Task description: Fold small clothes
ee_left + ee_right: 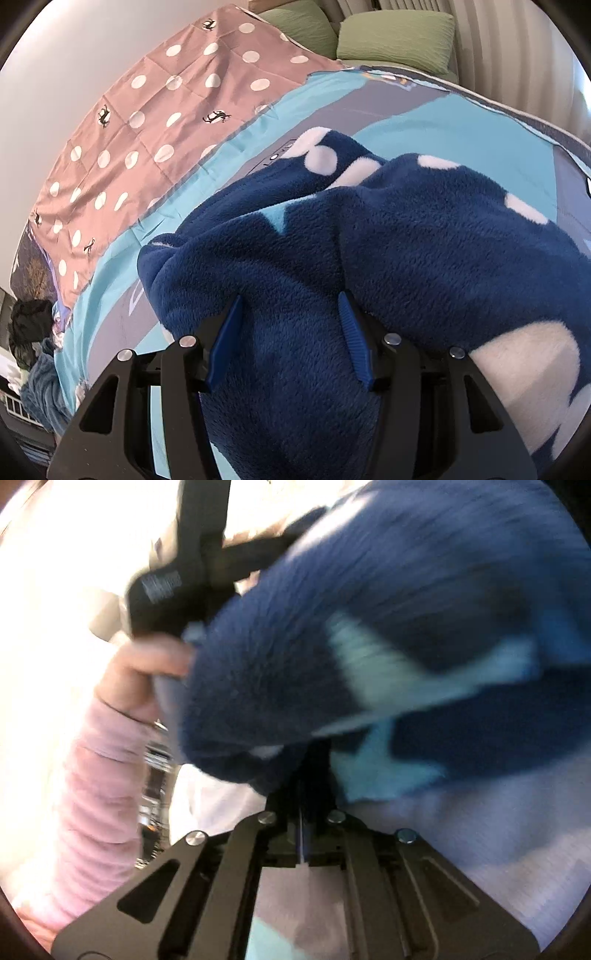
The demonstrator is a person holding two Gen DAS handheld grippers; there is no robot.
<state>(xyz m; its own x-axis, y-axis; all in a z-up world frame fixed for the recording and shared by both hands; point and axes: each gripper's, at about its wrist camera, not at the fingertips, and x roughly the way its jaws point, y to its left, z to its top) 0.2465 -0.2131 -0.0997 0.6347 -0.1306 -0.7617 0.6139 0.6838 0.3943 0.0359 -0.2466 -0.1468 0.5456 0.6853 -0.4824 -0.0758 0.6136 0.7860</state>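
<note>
A dark blue fleece garment (424,236) with white and light blue patches lies bunched on the bed. My left gripper (291,314) has its blue fingers (225,339) spread apart, with a thick fold of the fleece lying between them. In the right wrist view the same fleece (369,627) is blurred and hangs raised in front of the camera. My right gripper (314,775) has its jaws together on an edge of the fleece. A hand (147,664) in a pink sleeve holds the other gripper's black handle (192,572) at the left.
The bed has a teal and grey cover (424,122) and a pink polka-dot cloth (147,129) along its far left side. Green pillows (395,37) lie at the head. Dark clothes (29,325) are piled off the bed's left edge.
</note>
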